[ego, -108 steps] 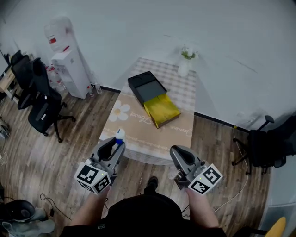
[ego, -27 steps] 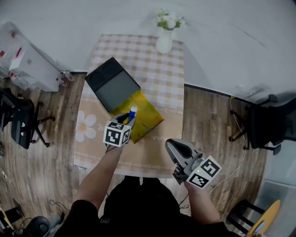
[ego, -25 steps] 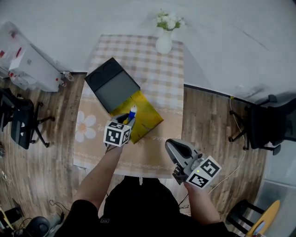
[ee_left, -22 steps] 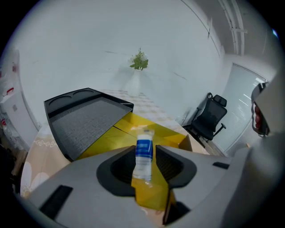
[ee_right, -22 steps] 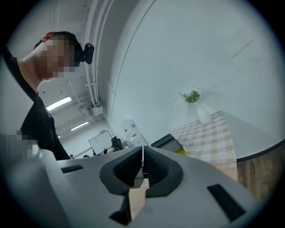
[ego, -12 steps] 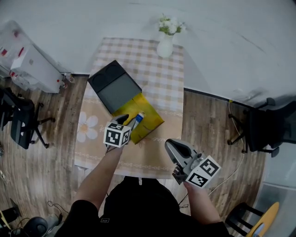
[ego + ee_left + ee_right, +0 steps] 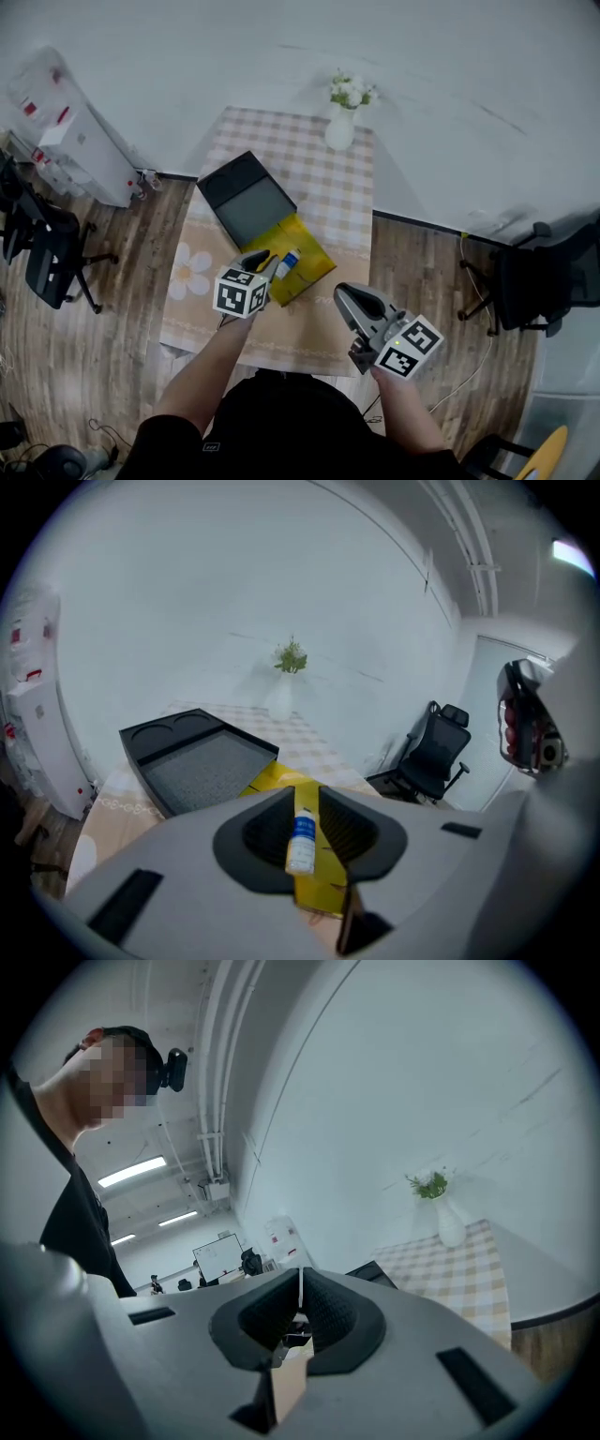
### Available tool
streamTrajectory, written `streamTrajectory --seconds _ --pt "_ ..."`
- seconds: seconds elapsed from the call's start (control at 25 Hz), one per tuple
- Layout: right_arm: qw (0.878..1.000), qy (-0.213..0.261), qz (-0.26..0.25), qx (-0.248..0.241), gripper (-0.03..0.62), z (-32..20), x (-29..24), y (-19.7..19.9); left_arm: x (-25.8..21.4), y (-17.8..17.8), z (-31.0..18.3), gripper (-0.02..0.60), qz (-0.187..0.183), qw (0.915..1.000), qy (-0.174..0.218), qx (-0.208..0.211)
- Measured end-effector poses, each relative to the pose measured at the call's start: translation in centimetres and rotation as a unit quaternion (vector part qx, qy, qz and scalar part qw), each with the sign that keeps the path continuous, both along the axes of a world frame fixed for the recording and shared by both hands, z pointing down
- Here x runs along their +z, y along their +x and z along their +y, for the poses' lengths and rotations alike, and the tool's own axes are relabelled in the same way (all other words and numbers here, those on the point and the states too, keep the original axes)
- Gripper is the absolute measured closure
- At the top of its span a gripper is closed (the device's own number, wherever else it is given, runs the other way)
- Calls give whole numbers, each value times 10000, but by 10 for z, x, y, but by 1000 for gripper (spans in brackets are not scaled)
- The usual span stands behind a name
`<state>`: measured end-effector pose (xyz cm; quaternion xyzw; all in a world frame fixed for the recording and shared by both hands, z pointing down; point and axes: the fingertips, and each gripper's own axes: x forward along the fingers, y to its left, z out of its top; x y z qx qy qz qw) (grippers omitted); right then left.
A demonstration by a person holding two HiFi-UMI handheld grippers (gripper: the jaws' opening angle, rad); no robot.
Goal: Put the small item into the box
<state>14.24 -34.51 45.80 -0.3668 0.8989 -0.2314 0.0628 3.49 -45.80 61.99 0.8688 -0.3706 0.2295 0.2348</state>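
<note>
The small item is seen as a little white bottle (image 7: 287, 264) with a blue label, lying on its side. It is found inside the yellow box (image 7: 305, 281), on the yellow lining, beside the black foam-lined lid (image 7: 246, 200) on the desk (image 7: 309, 328).

The left gripper (image 7: 262, 262) is held out over the desk on a stretched forearm, its tips set just short of the bottle, above the box's near edge. In the left gripper view the bottle (image 7: 301, 841) is framed in the gap of the left gripper (image 7: 305, 791); the jaws are closing, yet the pads are not pressed on it, so the bottle is released.

The right gripper (image 7: 361, 300) is kept back near the desk's near right corner, well apart from the box. In the right gripper view its jaws (image 7: 300, 1279) are seen clenched together with nothing between them.
</note>
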Motion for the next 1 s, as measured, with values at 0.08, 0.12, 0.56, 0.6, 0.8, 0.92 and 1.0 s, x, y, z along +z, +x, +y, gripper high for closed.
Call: streamTrajectory --seconds 0.08,0.12,0.56,0.6,0.8,0.92,1.0 --pt "10000 61 -4 8 556 -3 -5 -1 -14 -2 1 503 84 9999 142 -18" --pt "10000 91 0 20 556 -5 -8 -1 -21 -2 1 506 125 9997 216 -23" --pt "9988 471 84 -39 556 -23 -43 -9 -83 -24 8 541 583 9949 776 -262" --pt "9987 498 90 -52 556 -24 -46 -10 -88 -25 8 541 619 9943 827 -264" --pt "9974 684 168 -147 556 -30 -59 -19 -121 -30 11 546 800 9901 1136 -222" --pt "9960 837 241 -192 556 -32 -69 -25 -142 -34 15 548 936 9866 1320 -202" --pt "9949 947 289 -212 556 -32 -77 -27 -158 -37 19 549 1068 9837 1431 -211"
